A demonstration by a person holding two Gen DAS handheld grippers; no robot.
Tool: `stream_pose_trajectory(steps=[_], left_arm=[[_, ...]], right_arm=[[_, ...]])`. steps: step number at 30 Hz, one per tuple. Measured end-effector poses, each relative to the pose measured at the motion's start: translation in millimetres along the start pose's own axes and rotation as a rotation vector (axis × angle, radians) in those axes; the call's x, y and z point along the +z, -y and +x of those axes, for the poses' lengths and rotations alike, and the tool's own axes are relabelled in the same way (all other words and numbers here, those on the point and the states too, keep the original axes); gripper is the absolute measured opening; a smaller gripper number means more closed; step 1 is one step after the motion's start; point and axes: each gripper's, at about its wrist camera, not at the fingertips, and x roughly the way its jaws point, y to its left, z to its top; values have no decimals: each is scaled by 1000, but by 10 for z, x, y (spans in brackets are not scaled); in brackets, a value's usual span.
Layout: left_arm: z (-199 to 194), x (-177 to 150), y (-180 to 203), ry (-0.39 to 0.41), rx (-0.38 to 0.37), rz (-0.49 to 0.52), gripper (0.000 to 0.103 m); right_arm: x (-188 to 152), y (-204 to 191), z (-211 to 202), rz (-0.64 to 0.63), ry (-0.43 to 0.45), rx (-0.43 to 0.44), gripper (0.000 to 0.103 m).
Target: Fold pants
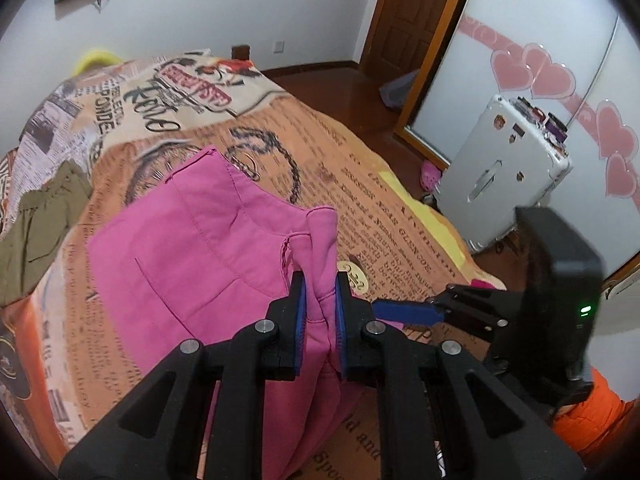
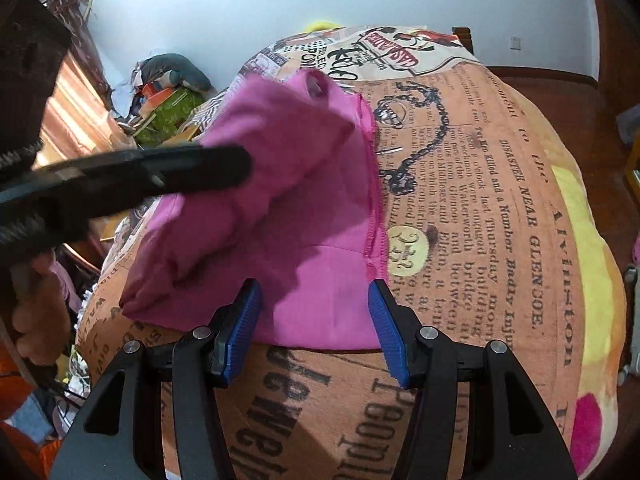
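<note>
Pink pants [image 1: 192,248] lie on a bed with an orange newspaper-print cover [image 1: 392,208]. My left gripper [image 1: 320,284] is shut on a bunched fold of the pink pants and lifts it off the bed. My right gripper [image 2: 314,300] is open, its blue pads on either side of the near edge of the pants [image 2: 304,216], holding nothing. The right gripper also shows in the left wrist view [image 1: 404,312], low beside the pants. The left gripper shows as a dark blurred shape in the right wrist view [image 2: 160,172], holding the raised fold.
An olive garment [image 1: 36,220] lies at the bed's left side. A white suitcase [image 1: 504,168] stands on the floor to the right by a mirrored wardrobe [image 1: 540,60]. A cluttered pile [image 2: 164,96] sits beyond the bed. A wooden door [image 1: 408,12] is at the back.
</note>
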Motion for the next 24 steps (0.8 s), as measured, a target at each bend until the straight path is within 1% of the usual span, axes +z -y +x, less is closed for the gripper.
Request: stream_pose_trajectory(steps=[3, 5, 8, 13, 16, 18, 22, 23, 24], left_arm=[[38, -10, 47, -12, 1, 8, 13], [23, -14, 65, -16, -3, 4, 17], [-55, 1, 71, -10, -57, 10, 18], [-288, -1, -49, 30, -14, 9, 19], [-411, -61, -240, 41, 46, -1, 24], [-454, -156, -391, 28, 89, -8, 25], [-444, -403, -595, -25, 108, -41, 26], [-429, -480, -616, -38, 106, -47, 29], [-413, -545, -624, -45, 104, -50, 36]], right_arm=[[2, 37, -35, 9, 2, -10, 52], [-5, 54, -69, 15, 5, -18, 52], [1, 74, -137, 24, 16, -25, 52], [30, 47, -295, 21, 42, -31, 52], [64, -9, -398, 8, 68, -27, 52], [87, -67, -447, -3, 84, -21, 52], [153, -191, -427, -20, 102, -8, 52], [171, -207, -402, -19, 105, -7, 52], [178, -226, -378, -19, 107, -8, 52]])
